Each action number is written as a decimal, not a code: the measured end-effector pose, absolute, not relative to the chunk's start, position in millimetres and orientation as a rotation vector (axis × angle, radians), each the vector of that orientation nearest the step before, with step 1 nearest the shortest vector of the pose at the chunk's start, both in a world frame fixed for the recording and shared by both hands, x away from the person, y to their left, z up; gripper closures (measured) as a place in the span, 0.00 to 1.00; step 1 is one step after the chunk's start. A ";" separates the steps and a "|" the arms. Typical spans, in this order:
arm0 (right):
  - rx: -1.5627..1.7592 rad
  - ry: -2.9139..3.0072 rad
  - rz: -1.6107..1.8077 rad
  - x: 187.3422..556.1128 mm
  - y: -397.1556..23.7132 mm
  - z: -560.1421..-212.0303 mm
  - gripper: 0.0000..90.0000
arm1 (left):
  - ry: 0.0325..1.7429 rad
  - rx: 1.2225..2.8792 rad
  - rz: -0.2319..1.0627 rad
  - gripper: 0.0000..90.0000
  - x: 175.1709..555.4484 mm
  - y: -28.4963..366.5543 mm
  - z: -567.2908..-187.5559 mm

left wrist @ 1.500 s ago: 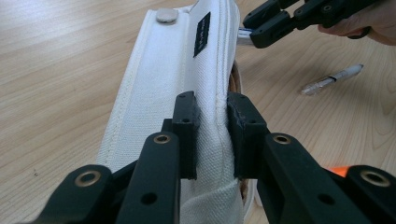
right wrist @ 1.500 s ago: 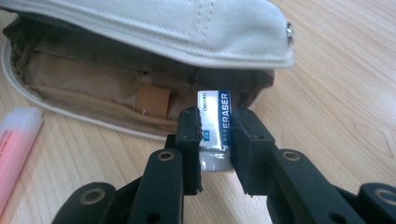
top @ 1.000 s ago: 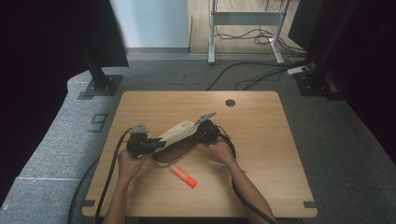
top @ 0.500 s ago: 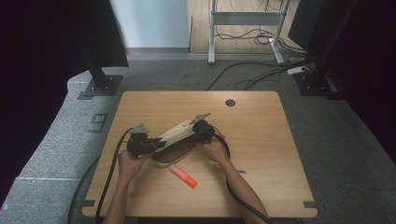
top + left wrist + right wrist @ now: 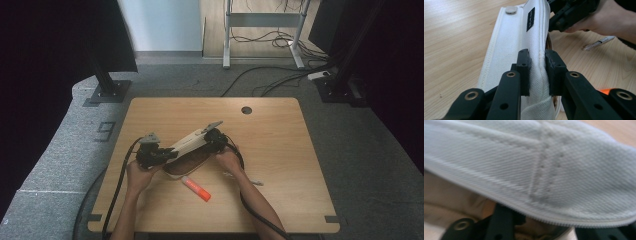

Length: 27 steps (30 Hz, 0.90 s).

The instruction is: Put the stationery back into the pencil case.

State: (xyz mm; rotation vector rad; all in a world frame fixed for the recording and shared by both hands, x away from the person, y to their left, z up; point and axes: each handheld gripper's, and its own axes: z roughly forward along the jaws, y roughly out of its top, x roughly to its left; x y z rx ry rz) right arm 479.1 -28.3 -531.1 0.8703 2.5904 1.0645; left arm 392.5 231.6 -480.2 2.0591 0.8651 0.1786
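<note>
The wooden table spreads beneath both claws. A white canvas pouch spans from the left gripper, whose jaws are clamped tight on its fabric edge, to the right gripper at its far end. The right jaws have just been opening; the zip edge lies over them, grip unclear. An orange glue stick lies just below the pouch, a pen beyond the right hand.

We can read one sign for certain: a large "9" marked on the grey floor mat, off to the outer side of the left gripper. Ahead of its jaws, the white pouch carries a small black label; its lettering is too small for us to read.
</note>
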 end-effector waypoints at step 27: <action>0.838 2.655 1.098 450.5 -61.5 -500.5 0.41 | 0.875 2.057 0.170 0.83 393.5 231.0 -482.0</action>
